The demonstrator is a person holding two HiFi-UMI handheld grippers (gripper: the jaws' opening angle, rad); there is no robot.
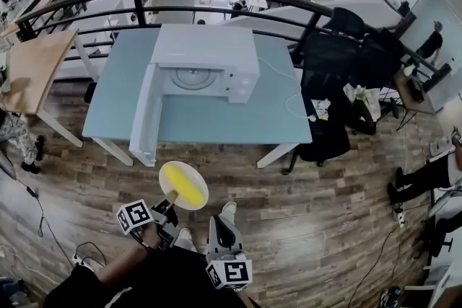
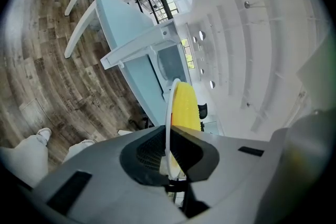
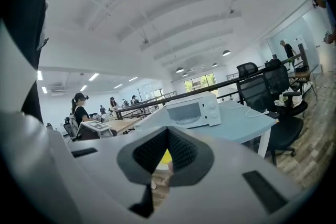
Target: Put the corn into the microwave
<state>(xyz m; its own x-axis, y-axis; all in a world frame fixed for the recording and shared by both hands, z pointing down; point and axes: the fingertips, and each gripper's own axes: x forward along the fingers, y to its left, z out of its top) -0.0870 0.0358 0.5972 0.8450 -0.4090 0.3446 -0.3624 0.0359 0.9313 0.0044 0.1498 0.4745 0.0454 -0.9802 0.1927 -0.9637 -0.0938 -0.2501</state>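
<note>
Grips the rim of a white plate [image 1: 173,177] in the jaws of the left gripper [image 1: 171,200], clenched on its edge. Carries the corn [image 1: 190,187] lying yellow on that plate, above the wooden floor [image 1: 325,227] and well short of the bench [image 1: 253,119]. Holds the right gripper [image 1: 224,231] low, just beside the left, jaws pressed together on nothing. Faces the white microwave [image 1: 206,58] on the bench, its door [image 1: 146,115] swung wide open, cavity bare to view.
</note>
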